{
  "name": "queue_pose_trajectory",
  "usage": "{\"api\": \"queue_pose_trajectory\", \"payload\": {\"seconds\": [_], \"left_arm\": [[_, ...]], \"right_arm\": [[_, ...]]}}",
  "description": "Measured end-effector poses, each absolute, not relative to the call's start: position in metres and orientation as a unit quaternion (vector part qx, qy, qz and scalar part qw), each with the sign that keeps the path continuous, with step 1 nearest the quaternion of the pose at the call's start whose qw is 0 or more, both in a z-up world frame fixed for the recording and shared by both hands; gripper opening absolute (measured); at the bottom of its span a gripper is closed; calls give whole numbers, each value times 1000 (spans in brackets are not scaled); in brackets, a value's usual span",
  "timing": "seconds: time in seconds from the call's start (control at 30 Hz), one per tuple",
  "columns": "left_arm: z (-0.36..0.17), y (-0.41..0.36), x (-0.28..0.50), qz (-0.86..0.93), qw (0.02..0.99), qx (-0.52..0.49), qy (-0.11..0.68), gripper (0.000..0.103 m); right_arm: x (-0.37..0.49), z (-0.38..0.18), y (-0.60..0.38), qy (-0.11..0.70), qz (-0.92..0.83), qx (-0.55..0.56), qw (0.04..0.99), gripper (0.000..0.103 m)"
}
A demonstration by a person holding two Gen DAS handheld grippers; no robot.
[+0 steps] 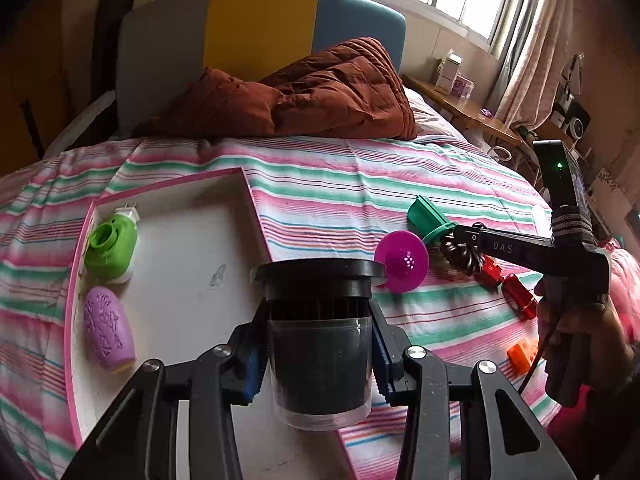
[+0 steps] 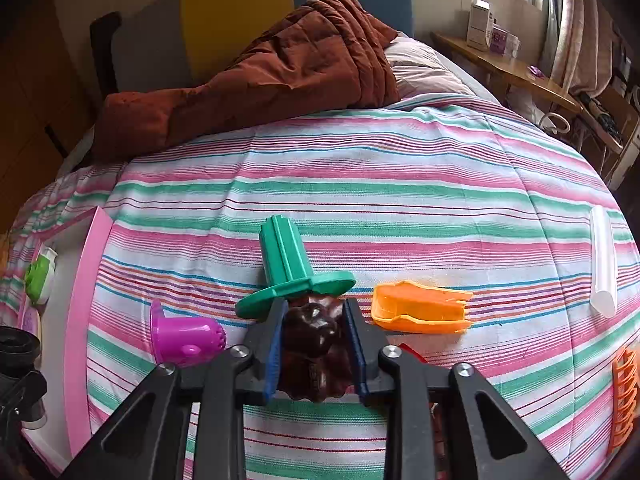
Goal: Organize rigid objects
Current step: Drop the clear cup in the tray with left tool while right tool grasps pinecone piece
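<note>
My left gripper point(image 1: 318, 344) is shut on a black cup with a clear base point(image 1: 320, 336) and holds it over the right edge of the pink-rimmed white tray point(image 1: 192, 240). In the tray lie a green plug-in device point(image 1: 110, 246) and a purple oval piece point(image 1: 107, 330). My right gripper point(image 2: 314, 344) is shut on a dark brown knobbly piece point(image 2: 314, 344), low over the striped bedspread; it also shows in the left wrist view point(image 1: 460, 254). Next to it lie a green flanged piece point(image 2: 292, 270), a magenta funnel point(image 2: 184, 336) and an orange scoop point(image 2: 420, 308).
Red pieces point(image 1: 508, 288) and an orange block point(image 1: 522, 354) lie on the bed at right. A clear tube point(image 2: 603, 260) and an orange comb-like piece point(image 2: 624, 396) lie at the far right. A brown quilt point(image 1: 320, 92) is heaped by the headboard. A wooden side table point(image 1: 460, 104) stands beyond.
</note>
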State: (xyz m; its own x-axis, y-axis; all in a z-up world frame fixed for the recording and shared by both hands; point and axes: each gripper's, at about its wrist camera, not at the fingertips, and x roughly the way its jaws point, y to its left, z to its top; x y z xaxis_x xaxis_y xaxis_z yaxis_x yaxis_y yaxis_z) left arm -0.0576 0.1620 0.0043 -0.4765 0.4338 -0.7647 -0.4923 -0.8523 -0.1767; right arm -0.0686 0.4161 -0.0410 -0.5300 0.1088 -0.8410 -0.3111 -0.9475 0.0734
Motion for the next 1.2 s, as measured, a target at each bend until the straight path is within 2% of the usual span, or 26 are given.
{"api": "queue_pose_trajectory", "payload": {"seconds": [0.13, 0.5, 0.67, 0.93, 1.2], "left_arm": [[2, 140, -48, 863, 253, -436, 27, 44], [-15, 64, -33, 872, 187, -453, 2, 44], [-30, 37, -34, 868, 158, -470, -11, 44], [-32, 26, -41, 871, 143, -470, -15, 44], [-15, 52, -62, 874, 177, -453, -11, 44]], "right_arm": [[-69, -41, 410, 83, 871, -470, 121, 23], [-70, -41, 419, 112, 865, -474, 124, 26], [-69, -40, 411, 78, 868, -470, 138, 23], [-69, -40, 410, 69, 869, -470, 139, 23], [-69, -40, 412, 83, 866, -473, 136, 23]]}}
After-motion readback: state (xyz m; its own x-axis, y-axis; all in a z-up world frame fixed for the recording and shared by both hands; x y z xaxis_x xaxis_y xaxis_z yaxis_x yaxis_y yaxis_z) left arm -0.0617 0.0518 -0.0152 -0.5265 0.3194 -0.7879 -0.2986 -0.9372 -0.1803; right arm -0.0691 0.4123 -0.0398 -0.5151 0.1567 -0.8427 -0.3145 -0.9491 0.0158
